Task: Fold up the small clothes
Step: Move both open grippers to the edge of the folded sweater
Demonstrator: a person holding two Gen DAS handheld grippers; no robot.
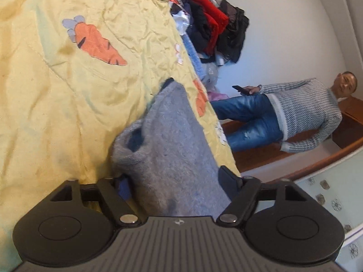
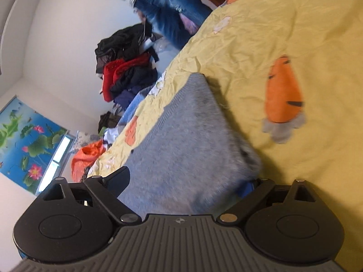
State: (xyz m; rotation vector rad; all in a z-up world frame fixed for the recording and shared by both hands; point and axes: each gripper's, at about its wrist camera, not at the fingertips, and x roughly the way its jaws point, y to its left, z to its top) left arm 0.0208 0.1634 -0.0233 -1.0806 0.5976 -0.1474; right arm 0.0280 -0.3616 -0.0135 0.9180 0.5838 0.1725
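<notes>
A grey fuzzy knit garment lies on a yellow bedspread with carrot prints. In the left wrist view my left gripper is wide open, its jaws on either side of the garment's near end, which bunches on the left. In the right wrist view the same garment lies between the wide-open jaws of my right gripper. A bit of blue fabric shows by each gripper's bedspread-side finger. Whether the fingers touch the garment I cannot tell.
A pile of red, black and dark clothes lies at the far edge of the bed, also in the right wrist view. A person in jeans and a striped sweater stands beside the bed holding a phone. An orange cloth lies beyond the bed.
</notes>
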